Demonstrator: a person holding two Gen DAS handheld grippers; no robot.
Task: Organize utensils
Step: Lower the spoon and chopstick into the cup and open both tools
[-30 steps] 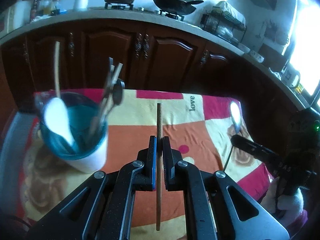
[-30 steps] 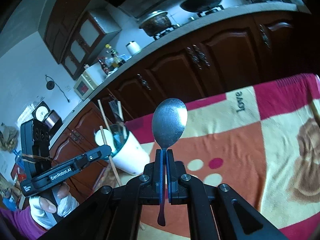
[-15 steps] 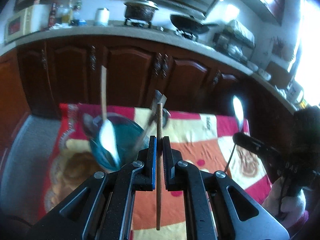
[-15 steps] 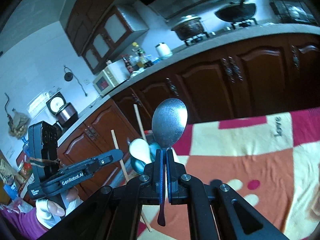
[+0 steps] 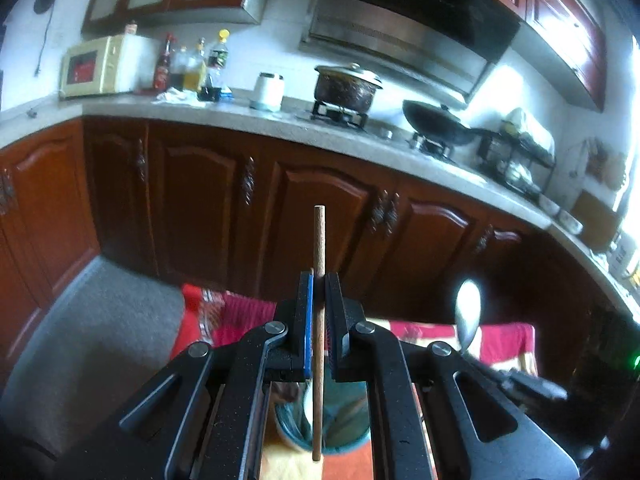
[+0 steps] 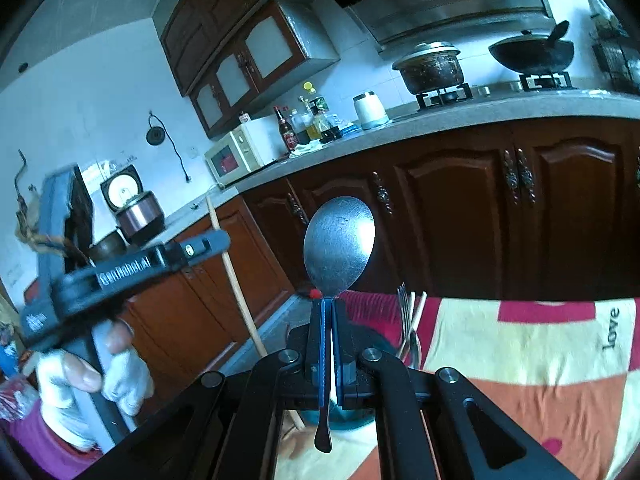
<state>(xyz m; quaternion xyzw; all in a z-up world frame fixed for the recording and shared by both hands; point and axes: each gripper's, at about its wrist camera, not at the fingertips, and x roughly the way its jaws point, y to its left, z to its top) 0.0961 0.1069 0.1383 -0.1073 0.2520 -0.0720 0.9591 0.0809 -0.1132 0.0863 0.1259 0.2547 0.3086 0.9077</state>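
A wooden chopstick (image 5: pixel 319 320) is clamped upright between the closed jaws of the left gripper (image 5: pixel 319 312), its upper end standing above the pads and its lower end hanging over the mouth of the teal cup (image 5: pixel 340 420) that sits on the patterned cloth (image 6: pixel 520 344). A metal spoon (image 6: pixel 339 248) is clamped in the closed right gripper (image 6: pixel 327 340), bowl up and handle down, with the cup partly hidden directly beneath the jaws. A fork (image 6: pixel 405 320) and another stick are seen standing in the cup already.

For the step in hand, each utensil is best brought squarely over the cup's opening before anything is let go, with the lower tip lowered inside the rim first. The jaws should be parted only once the tip is well within, so that nothing bounces off the rim. One utensil should be released at a time, since the two tools are crowded together. The spoon's handle appears to be over the cup, though the view below the jaws is too obstructed to be sure.
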